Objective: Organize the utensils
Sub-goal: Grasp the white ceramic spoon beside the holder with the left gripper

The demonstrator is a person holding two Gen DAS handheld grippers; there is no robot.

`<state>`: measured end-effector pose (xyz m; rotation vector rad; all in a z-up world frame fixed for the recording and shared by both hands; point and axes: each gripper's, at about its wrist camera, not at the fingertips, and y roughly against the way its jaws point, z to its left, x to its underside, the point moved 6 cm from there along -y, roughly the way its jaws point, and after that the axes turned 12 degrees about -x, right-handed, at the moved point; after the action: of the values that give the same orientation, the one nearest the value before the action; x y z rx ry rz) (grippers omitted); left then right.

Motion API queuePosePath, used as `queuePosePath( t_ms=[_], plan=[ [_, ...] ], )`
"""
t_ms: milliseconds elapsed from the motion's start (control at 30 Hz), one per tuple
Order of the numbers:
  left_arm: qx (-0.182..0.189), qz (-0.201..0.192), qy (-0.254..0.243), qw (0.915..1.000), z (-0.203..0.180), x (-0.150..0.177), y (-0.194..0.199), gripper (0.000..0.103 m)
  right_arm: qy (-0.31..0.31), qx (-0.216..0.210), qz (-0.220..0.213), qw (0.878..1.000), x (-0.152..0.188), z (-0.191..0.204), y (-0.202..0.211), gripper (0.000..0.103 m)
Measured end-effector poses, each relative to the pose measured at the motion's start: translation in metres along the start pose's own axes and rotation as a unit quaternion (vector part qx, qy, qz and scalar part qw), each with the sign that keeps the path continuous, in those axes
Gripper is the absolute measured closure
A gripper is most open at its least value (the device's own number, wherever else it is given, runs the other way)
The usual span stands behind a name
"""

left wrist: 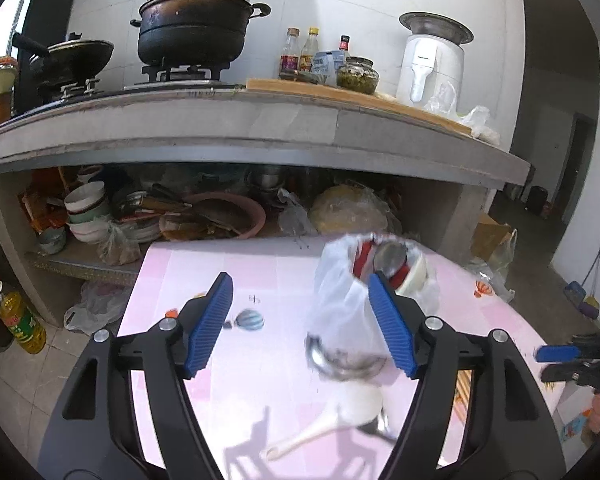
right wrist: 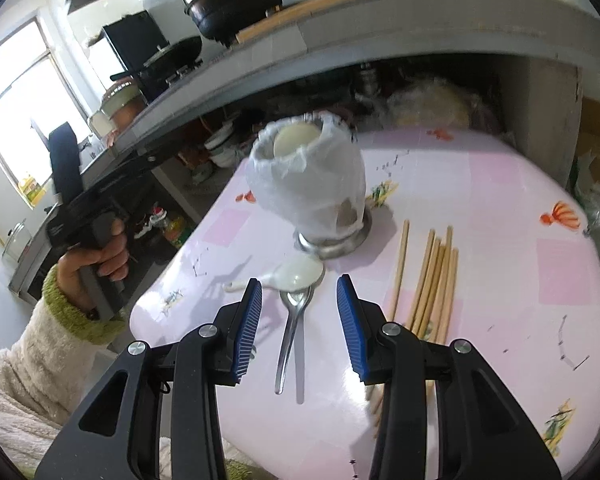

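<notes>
- Metal spoon (right wrist: pixel 294 320): lying on the pink table (right wrist: pixel 480 208), bowl toward the holder, handle pointing back between the right gripper's (right wrist: pixel 298 320) fingers. Likely light, rigid and slick; the thin handle at mid-length is looking like the best place to pinch.
- White ceramic spoon (right wrist: pixel 296 274): resting just beyond, touching the metal spoon's bowl. Probably brittle; asking for a gentle grip on its stem.
- Chopsticks (right wrist: pixel 432 280): lying loose to the right; stiff, prone to rolling.
- Bag-wrapped utensil holder (right wrist: pixel 308 184): standing upright nearby; the film is looking soft and slippery.
- Right gripper: jaws standing apart, gripping nothing.
- Left gripper (left wrist: pixel 300 320): jaws spread wide, empty.
</notes>
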<state>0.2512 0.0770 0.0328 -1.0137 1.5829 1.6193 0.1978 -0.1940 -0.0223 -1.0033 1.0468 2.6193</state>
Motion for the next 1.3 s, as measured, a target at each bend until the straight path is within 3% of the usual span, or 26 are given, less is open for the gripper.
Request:
queuePosePath(
  t_ms=[267,367,600,1033,1300],
  plan=[
    [0.064,0.054,-0.047,0.9954,-0.013,0.061,-0.008,0.028,-0.015,0.023,0.047,0.999,0.046,-0.005,-0.060,0.064],
    [0.088,0.096,-0.075,0.9886,-0.030,0.090,-0.026,0.028,-0.023,0.032,0.064,0.997,0.062,-0.009,-0.077,0.064],
    [0.130,0.142,-0.137,0.9717,-0.073,0.133,-0.064,0.028,-0.036,0.041,0.073,0.996,0.076,-0.020,-0.079,0.064],
    [0.135,0.209,-0.212,0.9453,-0.105,0.163,-0.120,0.028,-0.078,0.039,0.059,0.994,0.074,-0.054,-0.064,0.064],
    [0.115,0.213,-0.231,0.9423,-0.115,0.169,-0.135,0.028,-0.082,0.036,0.057,0.994,0.072,-0.057,-0.064,0.064]
  ],
)
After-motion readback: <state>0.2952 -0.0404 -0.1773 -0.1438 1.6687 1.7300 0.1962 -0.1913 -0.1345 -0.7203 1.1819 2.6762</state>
